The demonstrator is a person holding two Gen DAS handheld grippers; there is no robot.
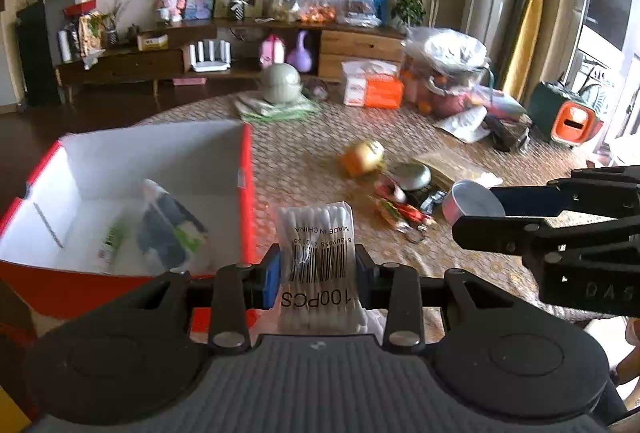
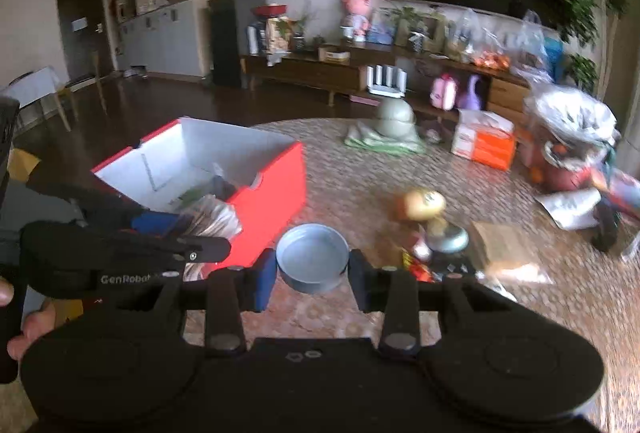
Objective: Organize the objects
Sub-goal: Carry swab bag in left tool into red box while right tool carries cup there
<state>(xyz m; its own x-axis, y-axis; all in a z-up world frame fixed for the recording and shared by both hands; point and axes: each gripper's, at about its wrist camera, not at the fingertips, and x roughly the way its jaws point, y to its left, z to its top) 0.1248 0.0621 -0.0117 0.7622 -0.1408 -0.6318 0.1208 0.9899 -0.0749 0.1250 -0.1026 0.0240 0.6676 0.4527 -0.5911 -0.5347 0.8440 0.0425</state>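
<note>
Swabs: cotton swab packet (image 1: 318, 253), clear plastic with a barcode, "MADE IN CHINA" and "100PCS" printed on it, clamped between the blue pads of the left hand-held gripper (image 1: 318, 271), just right of the red box (image 1: 248, 193).
Tin: round silver tin (image 2: 312, 259), shallow, open side up with a pale blue-grey inside, gripped by the right hand-held gripper (image 2: 312, 269) above the tabletop (image 2: 400, 169), at about 4 o'clock from the box.
Box: red outside, white inside, open at the top; a clear bag with dark and green contents (image 1: 164, 229) lies in it.
Pile: yellow-orange toy (image 1: 362, 157), grey-green round lid (image 1: 410, 175) and bright wrappers (image 1: 402, 211) lie on the tabletop at 3 o'clock from the box.
Left view only: packet's print, box interior, and the tin's closed silver bottom seen from the side.
Right view only: tin's hollow inside, the left hand-held gripper's side with the packet's end sticking out, and fingers of a hand (image 2: 28, 333) at 8 o'clock.
</note>
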